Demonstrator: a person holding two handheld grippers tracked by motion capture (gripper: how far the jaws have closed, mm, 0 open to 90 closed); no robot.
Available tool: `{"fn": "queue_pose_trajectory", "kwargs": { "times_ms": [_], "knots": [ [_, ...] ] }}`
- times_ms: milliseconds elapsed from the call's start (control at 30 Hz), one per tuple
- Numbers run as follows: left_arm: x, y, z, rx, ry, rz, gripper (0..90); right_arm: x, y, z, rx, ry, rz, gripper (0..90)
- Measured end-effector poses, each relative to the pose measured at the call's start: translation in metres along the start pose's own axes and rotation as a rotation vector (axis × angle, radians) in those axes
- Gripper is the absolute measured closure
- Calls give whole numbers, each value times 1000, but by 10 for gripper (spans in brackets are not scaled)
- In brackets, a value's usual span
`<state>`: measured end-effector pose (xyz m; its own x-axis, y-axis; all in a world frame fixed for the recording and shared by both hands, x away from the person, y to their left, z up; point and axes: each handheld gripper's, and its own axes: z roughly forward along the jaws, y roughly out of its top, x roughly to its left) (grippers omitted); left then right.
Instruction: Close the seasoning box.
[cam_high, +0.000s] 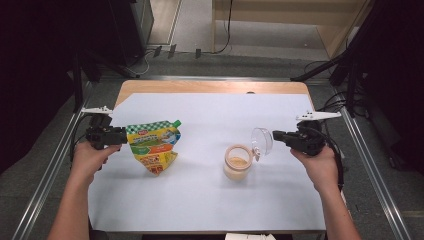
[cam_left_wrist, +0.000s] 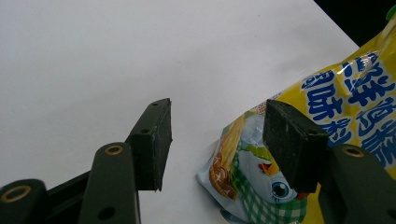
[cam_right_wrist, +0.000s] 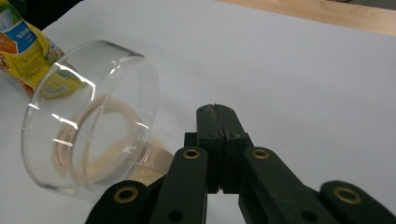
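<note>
We read the work in hand as refilling the small jar (cam_high: 237, 162) from the yellow seasoning pouch (cam_high: 151, 143). The jar stands on the white sheet (cam_high: 200, 200) right of centre, with pale powder in its lower part, and its clear hinged lid (cam_high: 261, 140) is tipped up and back toward the right gripper (cam_high: 276, 135); we judge the opening step done. Pouring is not yet begun: the pouch's green-capped corner points up and away, well apart from the jar, and whether that cap is on or off is too small to tell. The left gripper (cam_left_wrist: 217, 140) has its jaws spread; in the left gripper view one pad (cam_left_wrist: 152, 140) stands over bare sheet and the other (cam_left_wrist: 292, 142) lies against the printed face of the pouch, whose lower corner sits in the gap, so we cannot call it a firm pinch. In the high view the pouch stands tilted just beside that gripper. The right gripper's jaws are pressed together with nothing between them, and in the right gripper view the lid is just left of the tips; contact is uncertain. Both forearms come in low, hands wrapped round the handles, grippers roughly level and pointing inward. Left to do, in our judgement: secure the pouch, carry it over, pour, shut the lid.
</note>
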<state>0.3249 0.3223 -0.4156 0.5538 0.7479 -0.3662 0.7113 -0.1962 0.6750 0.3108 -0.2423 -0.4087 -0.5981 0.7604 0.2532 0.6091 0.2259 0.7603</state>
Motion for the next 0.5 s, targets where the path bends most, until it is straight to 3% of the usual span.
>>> {"fn": "queue_pose_trajectory", "kwargs": {
  "times_ms": [500],
  "knots": [
    [2, -1, 0, -2, 1, -12, 424, 12, -4, 17, 30, 49, -15, 900]
  ]
}}
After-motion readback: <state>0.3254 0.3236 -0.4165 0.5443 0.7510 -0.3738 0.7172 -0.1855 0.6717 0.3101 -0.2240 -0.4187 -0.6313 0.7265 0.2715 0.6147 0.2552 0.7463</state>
